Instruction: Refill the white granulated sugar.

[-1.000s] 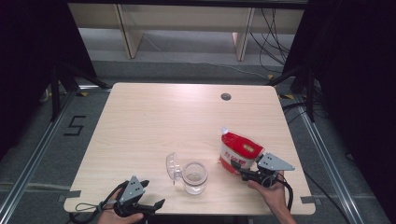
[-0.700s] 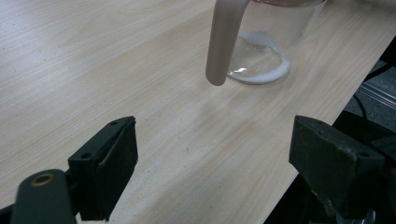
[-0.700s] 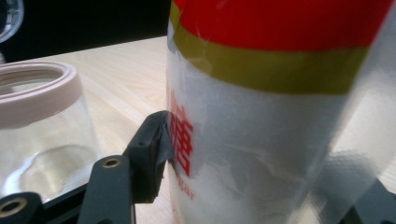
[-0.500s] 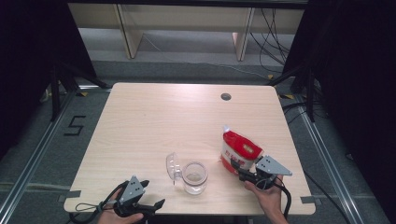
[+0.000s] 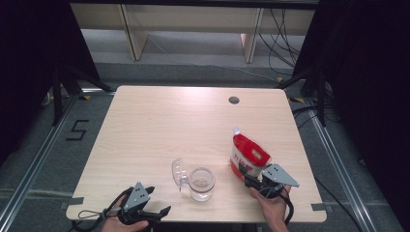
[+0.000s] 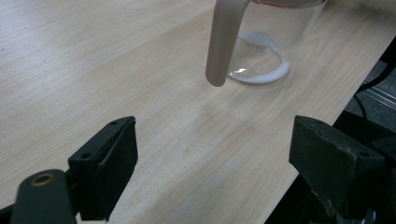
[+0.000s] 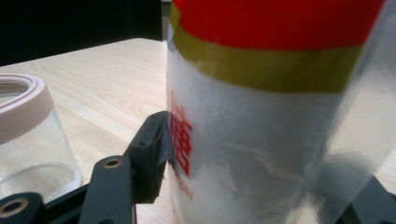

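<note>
A red and white bag [image 5: 249, 153] stands on the table's right side. My right gripper [image 5: 244, 172] is shut on its lower part from the front. In the right gripper view the left pad [image 7: 158, 140] presses into the clear film of the bag [image 7: 271, 116], and the bag hides the other jaw. A glass jar [image 5: 201, 184] with its clear lid [image 5: 179, 171] swung open to the left stands at the front middle. My left gripper [image 5: 157, 201] rests open at the front left edge. Its jaws [image 6: 212, 140] are wide apart over bare wood, short of the jar [image 6: 268, 51].
The wooden table [image 5: 169, 125] has a round cable hole [image 5: 234, 100] at the back right. The jar's pale rim [image 7: 21, 100] is close to the left of the bag. Beyond the table stand shelving legs and cables on a grey floor.
The right hand and its gripper have drifted slightly toward the front edge while staying on the bag. The left gripper, jar and lid have stayed in place.
</note>
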Tool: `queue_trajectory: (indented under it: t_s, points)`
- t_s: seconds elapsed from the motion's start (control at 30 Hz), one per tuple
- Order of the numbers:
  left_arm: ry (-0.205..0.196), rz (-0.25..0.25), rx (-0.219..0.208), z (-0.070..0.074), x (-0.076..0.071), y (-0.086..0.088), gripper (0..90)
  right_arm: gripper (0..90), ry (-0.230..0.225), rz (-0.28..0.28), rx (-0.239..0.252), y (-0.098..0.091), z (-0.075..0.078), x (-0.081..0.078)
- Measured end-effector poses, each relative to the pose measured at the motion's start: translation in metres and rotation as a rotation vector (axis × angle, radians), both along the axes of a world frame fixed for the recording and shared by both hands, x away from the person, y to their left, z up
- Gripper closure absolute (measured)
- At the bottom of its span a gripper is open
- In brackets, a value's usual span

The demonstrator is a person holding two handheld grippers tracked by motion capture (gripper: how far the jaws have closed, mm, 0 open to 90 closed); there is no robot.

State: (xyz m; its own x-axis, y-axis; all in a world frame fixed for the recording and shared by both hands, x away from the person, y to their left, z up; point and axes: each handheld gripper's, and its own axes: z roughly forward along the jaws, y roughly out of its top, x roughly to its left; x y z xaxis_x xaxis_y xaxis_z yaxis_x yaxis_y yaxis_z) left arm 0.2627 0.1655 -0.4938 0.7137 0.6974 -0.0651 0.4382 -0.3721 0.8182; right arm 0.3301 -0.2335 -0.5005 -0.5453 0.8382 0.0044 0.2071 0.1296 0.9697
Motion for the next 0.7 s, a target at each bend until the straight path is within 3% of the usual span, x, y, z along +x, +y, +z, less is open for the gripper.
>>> queue_trajectory:
  t_s: [0.2, 0.23, 0.27, 0.4, 0.5, 0.57, 0.7]
  points:
    - [0.001, -0.002, 0.002, 0.0, 0.0, 0.0, 15.2, 42.9, 0.014, 0.008, -0.009, -0.002, 0.0, 0.0]
    - [0.0, -0.002, 0.002, 0.0, 0.0, 0.0, 15.2, 42.4, 0.004, 0.012, 0.008, -0.002, -0.001, 0.001]
    - [0.0, -0.003, 0.003, 0.0, 0.0, 0.0, 15.2, 38.1, 0.025, 0.02, 0.017, -0.004, -0.001, 0.001]
    - [-0.015, -0.024, 0.021, 0.001, 0.001, 0.001, 15.2, 34.5, 0.014, 0.034, 0.021, -0.002, -0.003, 0.002]
    - [-0.012, -0.025, 0.023, 0.0, 0.001, 0.001, 15.2, 34.5, 0.013, 0.078, 0.001, -0.004, -0.004, 0.007]
    - [-0.015, -0.031, 0.026, 0.0, 0.001, 0.001, 15.2, 33.8, 0.014, 0.069, -0.004, -0.005, -0.005, 0.007]
    - [-0.012, -0.031, 0.03, 0.001, 0.001, 0.001, 15.2, 34.2, -0.01, 0.094, 0.02, -0.008, -0.006, 0.011]
